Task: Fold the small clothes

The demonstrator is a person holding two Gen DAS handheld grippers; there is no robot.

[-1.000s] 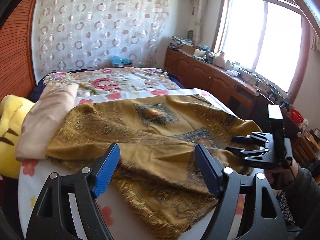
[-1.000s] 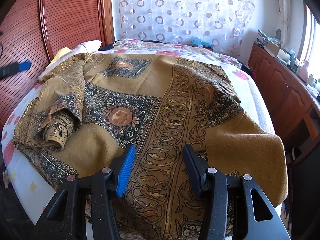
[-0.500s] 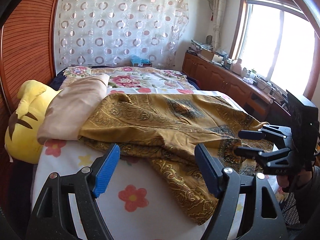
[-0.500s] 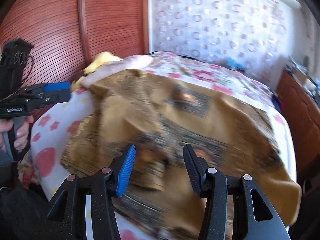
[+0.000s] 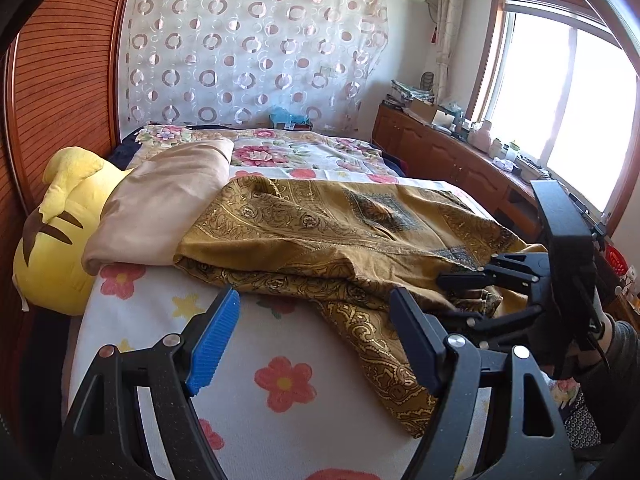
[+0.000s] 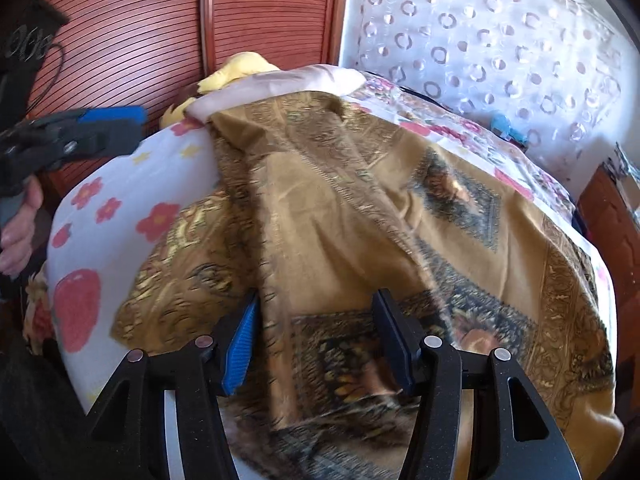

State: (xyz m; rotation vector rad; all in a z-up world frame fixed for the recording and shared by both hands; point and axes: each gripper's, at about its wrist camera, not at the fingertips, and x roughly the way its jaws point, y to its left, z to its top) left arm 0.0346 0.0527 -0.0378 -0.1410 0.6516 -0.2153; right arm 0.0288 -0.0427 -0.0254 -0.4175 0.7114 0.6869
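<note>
A mustard-gold garment with dark paisley and flower print [image 5: 340, 240] lies spread and partly bunched across the bed. My left gripper [image 5: 316, 340] hovers open over the floral sheet at the garment's near corner, with nothing pressed between its pads. My right gripper [image 6: 318, 340] is low over the garment [image 6: 360, 208]. Its jaws are closing, and a raised ridge of the fabric runs between the fingers without being pinched. The left wrist view shows the right gripper [image 5: 444, 298] at the garment's right edge. The right wrist view shows the left gripper [image 6: 100, 128] at the far left.
A white sheet with red flowers [image 5: 280, 384] covers the bed. A beige pillow [image 5: 160, 204] and a yellow plush toy [image 5: 60, 232] lie at the head by the slatted wooden wall [image 5: 60, 80]. Cluttered wooden cabinets [image 5: 440, 152] run under the window. A hand [image 6: 20, 220] holds the left gripper.
My right gripper has swept left across the garment and rolled, ending over the bunched fabric with its jaws slightly narrower. My left gripper has drifted off the garment to the bare sheet beside it.
</note>
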